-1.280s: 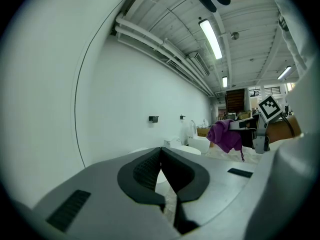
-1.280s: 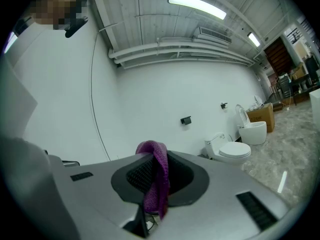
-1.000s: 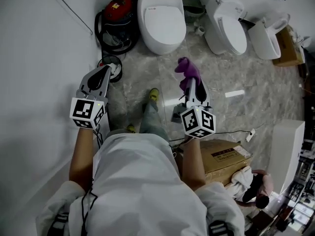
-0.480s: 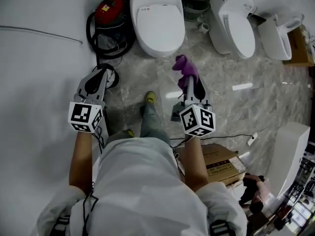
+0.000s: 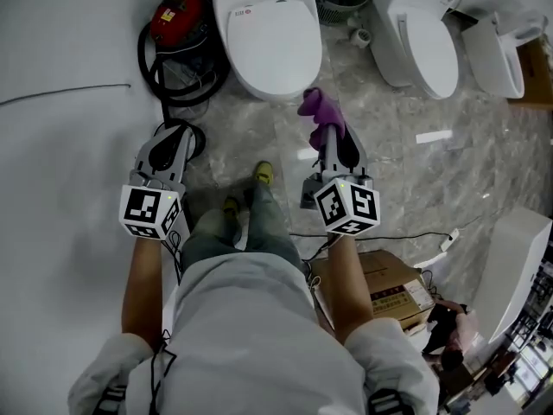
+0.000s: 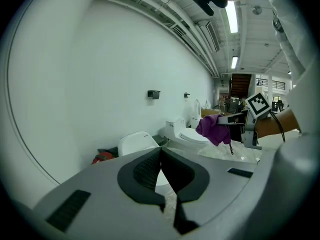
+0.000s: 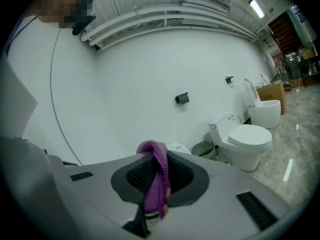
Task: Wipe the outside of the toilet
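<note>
A white toilet [image 5: 266, 33] with its lid down stands against the wall straight ahead; it also shows as the toilet [image 6: 134, 143] in the left gripper view. My right gripper [image 5: 329, 134] is shut on a purple cloth [image 5: 320, 111] that bunches out past its tip, just short of the bowl's front right. The cloth [image 7: 157, 179] hangs between the jaws in the right gripper view. My left gripper [image 5: 171, 138] is shut and holds nothing, left of the bowl and a little back from it.
A red vacuum with a black hose [image 5: 177, 37] sits left of the toilet. Two more white toilets [image 5: 423, 37] stand to the right, with a green bin [image 5: 333, 3] between. A cardboard box [image 5: 393, 288] and a cable lie on the marble floor [image 5: 406, 171] behind my right arm.
I have stepped closer to the toilet: it sits lower and nearer in the head view. Both grippers moved forward with me, the cloth now near the bowl's front.
</note>
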### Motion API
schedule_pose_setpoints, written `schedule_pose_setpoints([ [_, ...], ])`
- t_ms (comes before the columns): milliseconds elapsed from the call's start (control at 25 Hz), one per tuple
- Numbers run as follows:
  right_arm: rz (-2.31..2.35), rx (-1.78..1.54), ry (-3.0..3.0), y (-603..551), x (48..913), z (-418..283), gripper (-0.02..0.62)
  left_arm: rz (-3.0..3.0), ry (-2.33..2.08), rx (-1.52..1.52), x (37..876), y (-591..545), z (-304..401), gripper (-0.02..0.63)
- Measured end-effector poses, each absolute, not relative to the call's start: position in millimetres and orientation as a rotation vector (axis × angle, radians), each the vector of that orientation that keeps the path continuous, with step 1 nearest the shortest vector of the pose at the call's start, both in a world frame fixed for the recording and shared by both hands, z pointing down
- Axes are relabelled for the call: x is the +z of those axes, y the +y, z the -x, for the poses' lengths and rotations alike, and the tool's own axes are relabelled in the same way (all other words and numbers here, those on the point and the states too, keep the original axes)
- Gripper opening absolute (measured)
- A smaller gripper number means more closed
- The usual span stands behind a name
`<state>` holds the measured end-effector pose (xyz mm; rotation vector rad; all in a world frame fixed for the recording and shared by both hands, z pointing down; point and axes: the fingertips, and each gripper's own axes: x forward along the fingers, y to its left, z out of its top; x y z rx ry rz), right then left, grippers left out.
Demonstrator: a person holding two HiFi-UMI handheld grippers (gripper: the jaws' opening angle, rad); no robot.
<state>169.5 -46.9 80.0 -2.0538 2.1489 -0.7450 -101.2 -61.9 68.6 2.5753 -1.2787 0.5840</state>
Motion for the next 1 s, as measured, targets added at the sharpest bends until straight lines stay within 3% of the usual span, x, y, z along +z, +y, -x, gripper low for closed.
schedule_pose_setpoints([
  [1000,2.049,-0.716,2.147,-98.6,313.2,-128.7,0.055,-2.549,-1.253,0.487,319.8,-128.3,126.5,0.012],
])
